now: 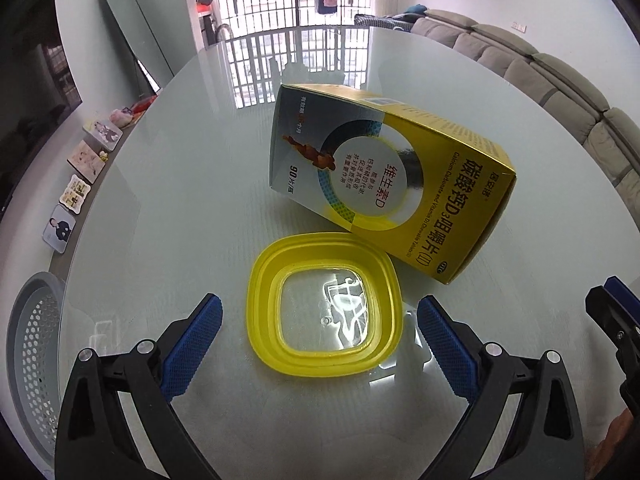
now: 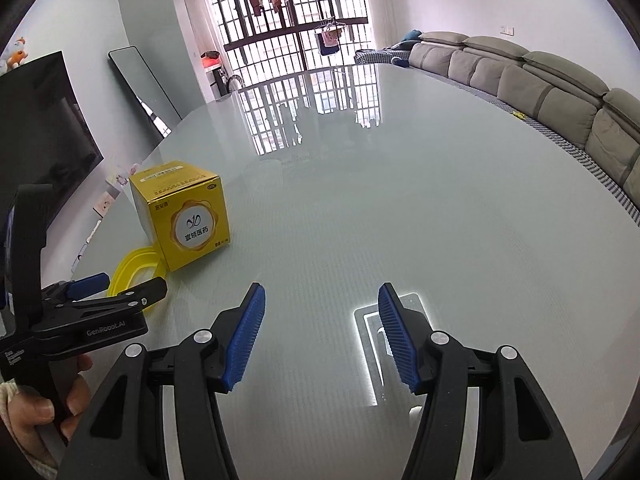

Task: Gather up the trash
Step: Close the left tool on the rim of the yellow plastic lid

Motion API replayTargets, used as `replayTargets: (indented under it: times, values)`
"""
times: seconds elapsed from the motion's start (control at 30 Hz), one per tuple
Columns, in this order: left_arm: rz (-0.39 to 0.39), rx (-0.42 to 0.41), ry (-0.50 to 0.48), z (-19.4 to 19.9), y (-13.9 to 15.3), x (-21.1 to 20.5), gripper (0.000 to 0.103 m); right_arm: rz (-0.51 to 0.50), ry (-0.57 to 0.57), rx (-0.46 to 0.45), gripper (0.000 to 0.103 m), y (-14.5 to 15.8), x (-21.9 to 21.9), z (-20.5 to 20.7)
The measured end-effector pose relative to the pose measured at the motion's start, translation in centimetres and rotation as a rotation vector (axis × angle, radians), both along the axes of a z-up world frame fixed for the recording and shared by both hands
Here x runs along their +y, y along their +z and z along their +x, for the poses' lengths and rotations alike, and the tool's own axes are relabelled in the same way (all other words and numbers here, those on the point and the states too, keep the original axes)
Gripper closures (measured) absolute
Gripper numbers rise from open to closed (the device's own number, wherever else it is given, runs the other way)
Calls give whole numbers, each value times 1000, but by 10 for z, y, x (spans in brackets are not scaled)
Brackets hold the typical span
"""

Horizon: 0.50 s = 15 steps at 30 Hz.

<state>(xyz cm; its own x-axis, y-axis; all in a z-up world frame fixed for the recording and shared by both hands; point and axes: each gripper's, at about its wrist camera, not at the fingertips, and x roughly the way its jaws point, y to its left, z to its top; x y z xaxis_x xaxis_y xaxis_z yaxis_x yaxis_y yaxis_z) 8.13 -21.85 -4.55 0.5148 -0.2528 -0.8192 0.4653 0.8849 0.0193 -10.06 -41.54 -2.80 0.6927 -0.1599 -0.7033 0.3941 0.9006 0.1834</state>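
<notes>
yellow box [image 1: 384, 168]: "90片/瓶", "OTC" | left tool [image 2: 116, 286]: "GenRobot.AI"

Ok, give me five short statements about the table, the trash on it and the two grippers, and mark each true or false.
1. The yellow lid lies flat on the table beside the yellow box. True.
2. The left gripper is shut on the lid. False: its jaws stand open on either side of the lid, without pressing it.
3. The right gripper holds the box. False: it is open and empty, and the box stands away to its left.
4. A grey perforated basket shows beyond the table's left edge. True.
5. The box lies crushed flat. False: it keeps its full shape.
</notes>
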Motion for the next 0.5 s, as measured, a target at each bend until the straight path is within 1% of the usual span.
replayTargets:
  times: [0.07, 0.17, 0.23, 0.27, 0.33, 0.5]
  values:
    - [10, 4, 3, 2, -3, -2, 7, 11, 3, -1, 46, -2, -1, 1]
    - [9, 4, 1, 2, -4, -5, 11, 22, 10, 2, 46, -4, -1, 2]
    - [-3, 5, -4, 0, -3, -4, 21, 26, 13, 1, 46, -5, -1, 3]
    - [-9, 6, -6, 0, -2, -4, 24, 27, 15, 0, 46, -5, -1, 2]
    - [-19, 7, -8, -2, -1, -2, 33, 29, 18, -2, 46, -5, -1, 2]
    - [-36, 16, -8, -7, 1, 4, 35, 27, 15, -6, 46, -5, -2, 1]
